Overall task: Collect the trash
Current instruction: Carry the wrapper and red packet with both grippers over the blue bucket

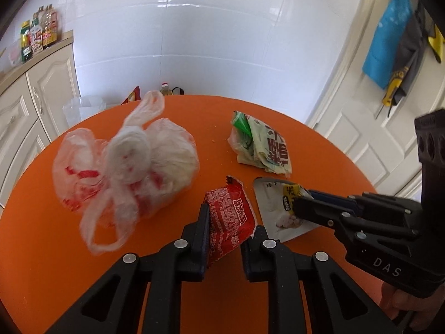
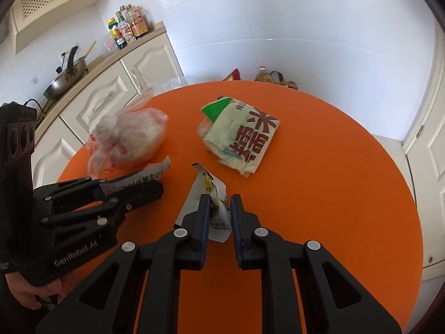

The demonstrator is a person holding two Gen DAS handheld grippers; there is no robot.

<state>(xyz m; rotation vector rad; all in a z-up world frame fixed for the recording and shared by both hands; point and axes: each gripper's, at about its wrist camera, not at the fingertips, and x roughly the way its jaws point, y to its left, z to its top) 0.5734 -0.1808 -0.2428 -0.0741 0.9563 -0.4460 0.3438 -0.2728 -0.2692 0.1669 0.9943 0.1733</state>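
Observation:
On the round orange table (image 1: 41,236) lie a tied white plastic bag (image 1: 125,167), a pale green crumpled wrapper (image 1: 264,144), a red snack wrapper (image 1: 230,217) and a white-and-yellow wrapper (image 1: 278,208). My left gripper (image 1: 230,228) is closed onto the red wrapper, which sits between its fingers. My right gripper (image 2: 219,208) is closed onto the white-and-yellow wrapper (image 2: 214,194), which stands up between its fingers. The right gripper also shows in the left wrist view (image 1: 300,203). The left gripper shows in the right wrist view (image 2: 155,186), gripping its wrapper (image 2: 147,175).
Cream kitchen cabinets (image 2: 97,103) with bottles (image 2: 128,25) and a wok (image 2: 66,78) stand left of the table. A white door (image 1: 375,139) with hanging cloths is on the right. A clear bin (image 1: 83,108) and bottles stand on the floor behind the table.

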